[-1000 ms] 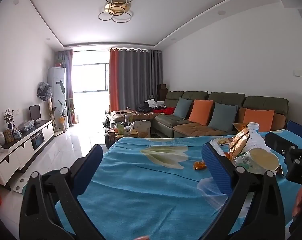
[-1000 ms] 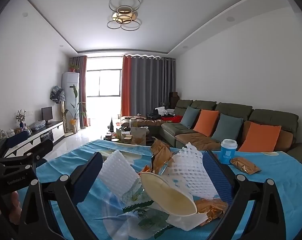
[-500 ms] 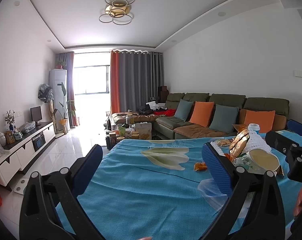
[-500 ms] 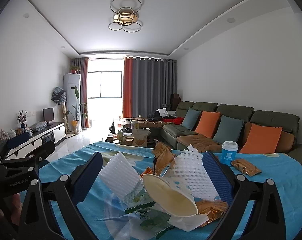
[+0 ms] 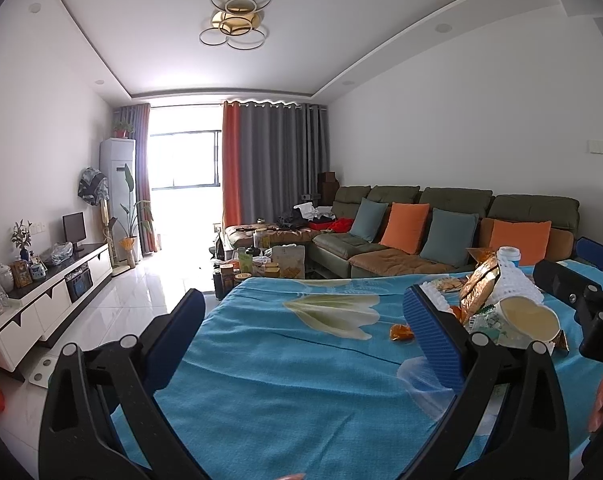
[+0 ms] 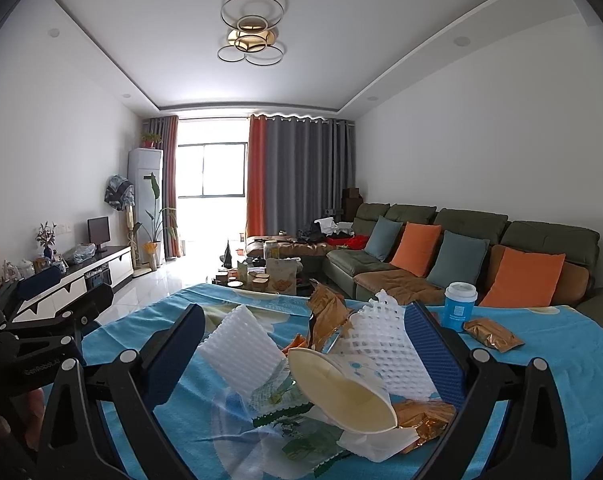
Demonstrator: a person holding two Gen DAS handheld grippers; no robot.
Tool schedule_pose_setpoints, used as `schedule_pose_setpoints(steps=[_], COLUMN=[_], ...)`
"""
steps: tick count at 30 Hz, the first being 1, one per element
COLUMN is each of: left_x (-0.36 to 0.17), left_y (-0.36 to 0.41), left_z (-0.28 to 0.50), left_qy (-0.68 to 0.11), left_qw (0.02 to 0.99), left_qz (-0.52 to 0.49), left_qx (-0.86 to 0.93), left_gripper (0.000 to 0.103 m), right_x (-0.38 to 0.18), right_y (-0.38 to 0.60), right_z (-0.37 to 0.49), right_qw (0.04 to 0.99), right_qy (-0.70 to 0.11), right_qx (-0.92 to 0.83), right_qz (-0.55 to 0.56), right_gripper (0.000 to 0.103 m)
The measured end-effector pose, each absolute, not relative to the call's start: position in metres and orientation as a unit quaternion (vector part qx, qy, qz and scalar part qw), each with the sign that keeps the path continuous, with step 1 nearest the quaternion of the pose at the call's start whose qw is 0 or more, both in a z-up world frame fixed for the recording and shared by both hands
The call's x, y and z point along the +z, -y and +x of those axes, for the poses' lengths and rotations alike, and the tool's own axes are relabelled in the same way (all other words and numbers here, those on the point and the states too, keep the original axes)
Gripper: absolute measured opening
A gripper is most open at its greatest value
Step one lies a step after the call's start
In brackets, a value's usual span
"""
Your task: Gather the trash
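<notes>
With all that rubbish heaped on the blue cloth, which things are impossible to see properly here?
- Clear plastic bag, right wrist view: bottom cut off by the frame edge.
- Gold wrapper, right wrist view: mostly hidden under the paper cup.
- Blue cup label: too small to read.

Trash pile (image 6: 325, 392) heaped on blue cloth; cream paper cup (image 6: 341, 388) tipped on its side, mouth toward camera, atop the pile; two white foam nets, one (image 6: 241, 350) left of cup, one (image 6: 381, 344) right and behind it; crumpled gold wrapper (image 6: 327, 312) sticking up at back, another gold wrapper (image 6: 425, 420) under cup's right side; green-printed clear plastic (image 6: 285, 400) and clear bag (image 6: 237, 432) in front; separate gold packet (image 6: 491, 334) lies flat beside upright blue lidded cup (image 6: 459, 306), right of pile; small orange scrap (image 5: 401, 332) lies alone left of pile.
</notes>
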State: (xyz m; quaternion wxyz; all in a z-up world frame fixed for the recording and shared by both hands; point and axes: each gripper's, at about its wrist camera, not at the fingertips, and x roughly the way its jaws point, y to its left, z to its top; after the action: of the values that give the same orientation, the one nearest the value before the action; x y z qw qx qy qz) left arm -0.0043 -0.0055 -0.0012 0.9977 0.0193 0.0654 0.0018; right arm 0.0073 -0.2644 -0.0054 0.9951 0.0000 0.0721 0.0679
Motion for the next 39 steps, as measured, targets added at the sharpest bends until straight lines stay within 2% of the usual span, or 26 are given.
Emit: schedule_pose_setpoints(steps=[39], left_x=[-0.0015], left_y=[0.0028], left_z=[-0.0061], left_qy=[-0.065], left_qw=[0.998], left_qz=[0.018], left_qx=[0.006], left_gripper=[0.097], right_x=[-0.0054], right_y=[0.2623], right_z=[0.0050], right_qw=[0.995], right_qy=[-0.073], right_qx=[0.071], right_qz=[0.002], right_gripper=[0.096])
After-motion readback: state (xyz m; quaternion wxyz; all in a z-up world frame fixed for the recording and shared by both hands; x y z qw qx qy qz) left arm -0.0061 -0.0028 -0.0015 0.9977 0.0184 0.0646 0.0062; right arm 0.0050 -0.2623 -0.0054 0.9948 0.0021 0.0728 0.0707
